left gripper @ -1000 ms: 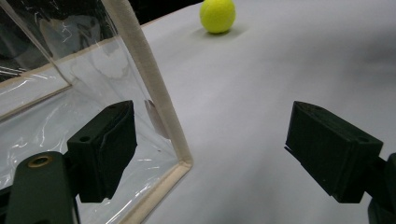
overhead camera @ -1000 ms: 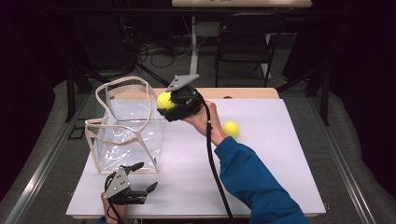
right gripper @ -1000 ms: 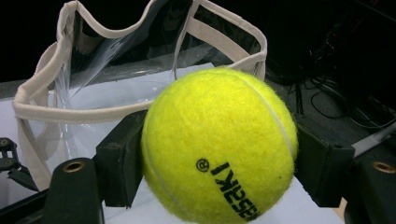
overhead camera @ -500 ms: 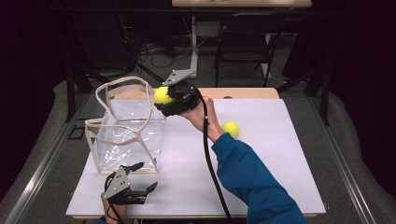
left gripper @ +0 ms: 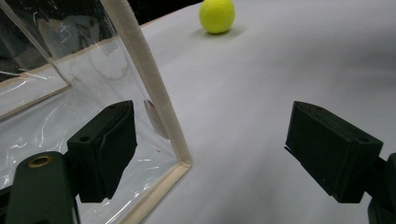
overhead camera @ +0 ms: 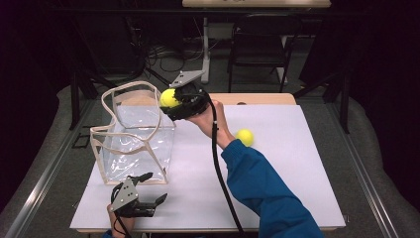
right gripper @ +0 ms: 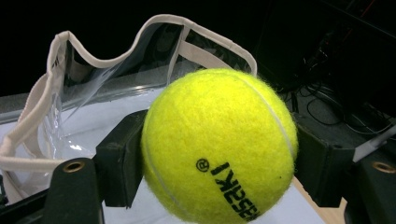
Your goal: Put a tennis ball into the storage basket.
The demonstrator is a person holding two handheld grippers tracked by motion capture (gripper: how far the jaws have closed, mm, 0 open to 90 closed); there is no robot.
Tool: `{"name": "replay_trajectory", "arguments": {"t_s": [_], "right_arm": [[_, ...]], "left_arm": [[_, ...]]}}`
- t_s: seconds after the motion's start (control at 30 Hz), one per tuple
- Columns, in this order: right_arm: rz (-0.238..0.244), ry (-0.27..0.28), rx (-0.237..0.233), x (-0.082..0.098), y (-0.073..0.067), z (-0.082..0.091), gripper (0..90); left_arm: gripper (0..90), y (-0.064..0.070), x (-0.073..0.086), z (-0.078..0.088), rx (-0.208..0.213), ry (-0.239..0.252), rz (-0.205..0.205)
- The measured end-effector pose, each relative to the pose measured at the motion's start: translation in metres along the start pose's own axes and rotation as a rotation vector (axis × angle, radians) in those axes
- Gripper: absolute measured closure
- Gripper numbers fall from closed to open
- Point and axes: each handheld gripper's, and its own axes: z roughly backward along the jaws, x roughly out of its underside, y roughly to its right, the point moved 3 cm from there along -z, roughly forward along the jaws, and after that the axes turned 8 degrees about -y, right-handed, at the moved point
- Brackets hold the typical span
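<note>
My right gripper (overhead camera: 171,99) (right gripper: 219,149) is shut on a yellow tennis ball (overhead camera: 169,98) (right gripper: 219,144), held in the air at the right rim of a clear plastic bag with cream trim (overhead camera: 133,134) (right gripper: 70,93). A second tennis ball (overhead camera: 244,137) (left gripper: 216,15) lies on the white table (overhead camera: 277,183) to the right of the person's blue sleeve (overhead camera: 267,193). My left gripper (overhead camera: 148,191) (left gripper: 210,149) rests near the table's front edge just in front of the bag's near right corner (left gripper: 180,161), open with nothing between its jaws.
The bag stands upright on the left half of the table, its mouth open upward. A black cable (overhead camera: 220,173) trails from the right gripper across the table. A wooden strip (overhead camera: 257,98) borders the far edge; chairs and stands sit behind.
The right gripper has carried the ball a little to the left and up, closer to the bag's rim. The left gripper has stayed where it was.
</note>
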Motion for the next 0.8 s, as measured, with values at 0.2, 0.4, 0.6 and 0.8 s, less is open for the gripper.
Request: {"name": "replay_trajectory", "arguments": {"t_s": [0.2, 0.4, 0.6, 0.8], "right_arm": [[0.004, 0.008, -0.002, -0.005, -0.002, -0.003, 26.3], [0.008, 0.009, 0.000, -0.008, -0.005, -0.005, 26.3], [0.007, 0.021, 0.004, -0.012, -0.005, -0.005, 26.3], [0.001, 0.034, 0.001, -0.018, -0.008, -0.006, 26.3]], "left_arm": [[15.9, 0.000, 0.000, 0.000, -0.002, 0.002, 0.003], [15.9, 0.000, 0.000, 0.000, -0.004, 0.004, 0.003], [15.9, 0.000, 0.000, 0.000, -0.003, 0.004, 0.003], [15.9, 0.000, 0.000, 0.000, -0.002, 0.001, 0.001]]}}
